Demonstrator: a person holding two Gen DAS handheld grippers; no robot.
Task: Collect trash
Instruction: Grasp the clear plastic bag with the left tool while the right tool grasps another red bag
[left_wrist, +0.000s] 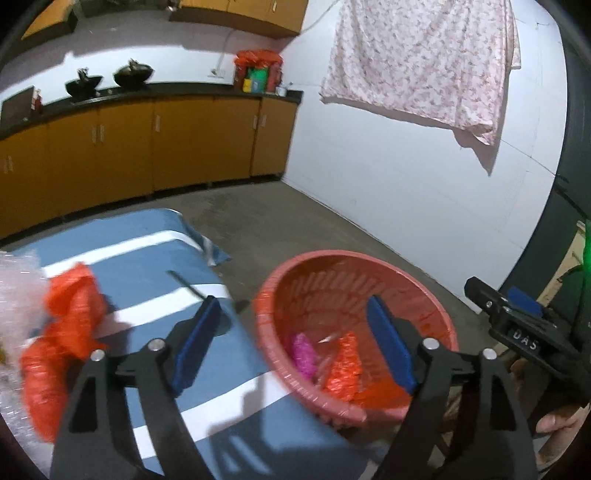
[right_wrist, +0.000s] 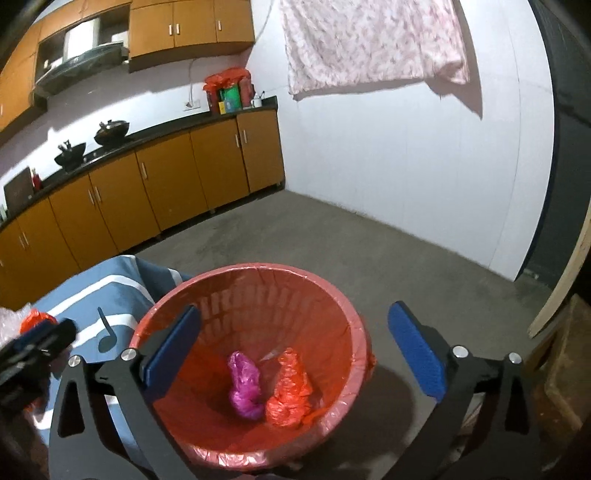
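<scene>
A: Starting at the far left, what is on the desk (left_wrist: 236, 373)?

B: On its blue-and-white striped cover lies a heap of bubble wrap (left_wrist: 16, 280), and just beside it a crumpled orange plastic bag (left_wrist: 62, 332). Both look like trash not yet collected.

A: And the left gripper (left_wrist: 291, 347)?

B: Its fingers (left_wrist: 194, 345) are spread wide and hold nothing. It hangs over the desk's edge, between the leftover trash and the bin, so I judge it is placed to turn toward the orange bag for the next pickup.

A: Then the bin?

B: A red basket (right_wrist: 354, 325) lined with a red bag stands right against the desk's edge, probably so scraps need only a short carry. At its bottom rest a crumpled pink bag (right_wrist: 243, 387) and an orange wrapper (right_wrist: 290, 387), touching each other, with a clear scrap behind them.

A: And on the right?

B: The right gripper (right_wrist: 295, 360) hovers above the basket, fingers (right_wrist: 417, 358) spread apart and empty. One finger sits over the rim, the other outside it.

A: So how far along?

B: Partway, I'd say: two pieces binned, at least two left on the desk.
</scene>
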